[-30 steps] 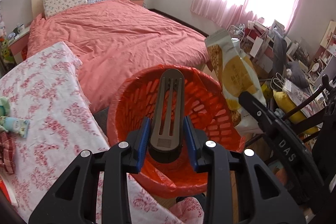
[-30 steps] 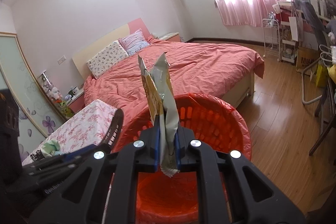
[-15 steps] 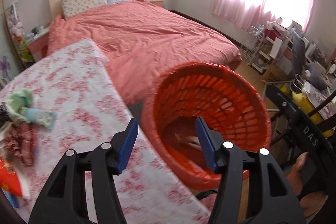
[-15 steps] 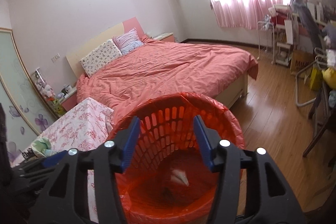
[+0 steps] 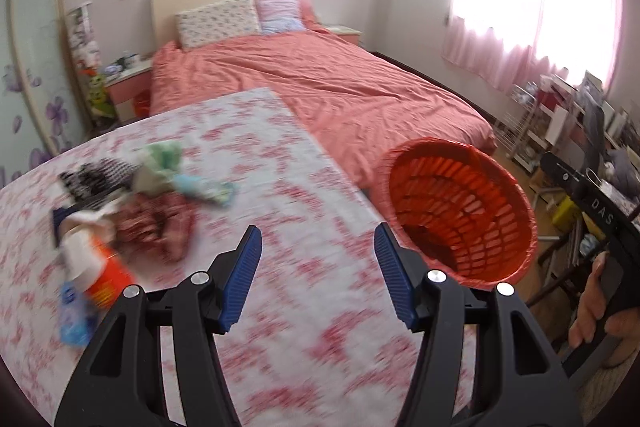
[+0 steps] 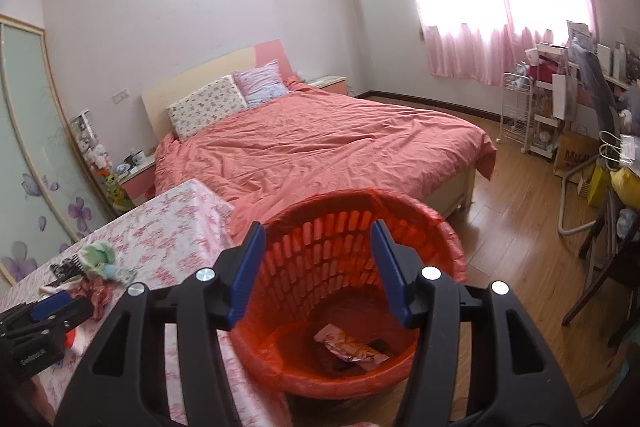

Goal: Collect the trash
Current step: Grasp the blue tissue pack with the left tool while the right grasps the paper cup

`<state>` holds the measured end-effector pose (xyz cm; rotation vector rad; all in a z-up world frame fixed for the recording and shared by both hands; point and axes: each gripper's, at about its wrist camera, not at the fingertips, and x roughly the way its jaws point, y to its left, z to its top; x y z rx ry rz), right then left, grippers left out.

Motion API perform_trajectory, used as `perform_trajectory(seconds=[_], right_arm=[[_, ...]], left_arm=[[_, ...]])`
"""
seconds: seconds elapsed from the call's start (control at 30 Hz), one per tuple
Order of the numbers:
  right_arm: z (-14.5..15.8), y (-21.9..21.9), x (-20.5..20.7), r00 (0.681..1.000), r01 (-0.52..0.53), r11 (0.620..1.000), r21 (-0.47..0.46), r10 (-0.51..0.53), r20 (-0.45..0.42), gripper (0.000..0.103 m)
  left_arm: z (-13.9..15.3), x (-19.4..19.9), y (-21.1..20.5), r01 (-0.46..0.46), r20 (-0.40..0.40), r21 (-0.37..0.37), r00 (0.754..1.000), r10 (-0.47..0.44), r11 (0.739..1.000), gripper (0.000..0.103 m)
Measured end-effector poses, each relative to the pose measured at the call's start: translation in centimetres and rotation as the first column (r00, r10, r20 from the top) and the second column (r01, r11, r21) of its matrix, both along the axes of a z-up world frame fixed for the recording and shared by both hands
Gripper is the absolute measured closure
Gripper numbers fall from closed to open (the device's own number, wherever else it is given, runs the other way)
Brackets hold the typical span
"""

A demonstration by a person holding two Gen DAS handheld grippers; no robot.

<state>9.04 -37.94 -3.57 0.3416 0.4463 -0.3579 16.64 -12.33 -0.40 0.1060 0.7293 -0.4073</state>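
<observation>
An orange plastic basket lined with a red bag stands on the floor beside the table; in the right wrist view it holds a snack wrapper and a dark item at the bottom. My left gripper is open and empty above the flowered tablecloth. A pile of trash and cloth lies on the table to its left, with an orange-and-white container. My right gripper is open and empty above the basket.
A bed with a coral cover lies behind the table and basket. Shelves, bags and chairs crowd the right side on the wooden floor. A nightstand stands at the far left.
Both grippers opened and dropped their loads, a dark tool and a snack bag, into the basket. The left gripper then swung left over the table toward the pile.
</observation>
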Motion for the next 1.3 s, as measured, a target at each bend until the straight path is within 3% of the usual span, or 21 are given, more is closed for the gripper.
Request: perform_trajectory(seconds=[0.23, 0.47, 0.63, 0.8, 0.97, 1.1, 1.2, 1.3], right_arm=[[-0.3, 6.0, 1.6, 0.988, -0.149, 0.989, 0.011, 0.149, -0.033, 0.048], [-2.7, 15.8, 4.9, 0.916, -0.384, 0.922, 0.037, 0.386, -0.109, 0.049], [-3.8, 22.3, 6.7, 0.852, -0.503, 0.863, 0.038, 0.503, -0.149, 0.049], [-4.4, 26.1, 6.8, 0.803, -0.573, 0.819, 0.034, 0.57, -0.175, 0.049], [-4.8, 28.9, 7.8, 0.76, -0.625, 0.778, 0.055, 0.623, -0.186, 0.049], [-5.2, 30.6, 8.5, 0.725, -0.661, 0.746, 0.076, 0.662, -0.193, 0.049], [-5.5, 32.1, 9.2, 0.713, -0.674, 0.736, 0.062, 0.67, -0.208, 0.049], [-5.7, 33.1, 10.3, 0.707, -0.679, 0.731, 0.063, 0.675, -0.209, 0.049]], left_arm=[[-0.8, -1.0, 8.0, -0.194, 0.024, 0.033, 0.981, 0.193, 0.98, 0.04], [-3.6, 1.6, 15.9, -0.379, -0.024, 0.104, 0.923, 0.383, 0.919, 0.04], [-6.5, 3.8, 17.6, -0.393, -0.097, 0.115, 0.909, 0.404, 0.912, 0.04], [-8.7, 5.7, 18.6, -0.414, -0.177, 0.117, 0.886, 0.429, 0.903, 0.04], [-9.0, 6.4, 20.6, -0.446, -0.156, 0.137, 0.872, 0.464, 0.885, 0.039], [-9.1, 7.7, 24.2, -0.52, -0.149, 0.143, 0.83, 0.538, 0.842, 0.039], [-9.3, 8.2, 26.6, -0.56, -0.149, 0.134, 0.804, 0.575, 0.818, 0.039], [-9.3, 8.3, 27.5, -0.566, -0.134, 0.128, 0.804, 0.579, 0.815, 0.039]])
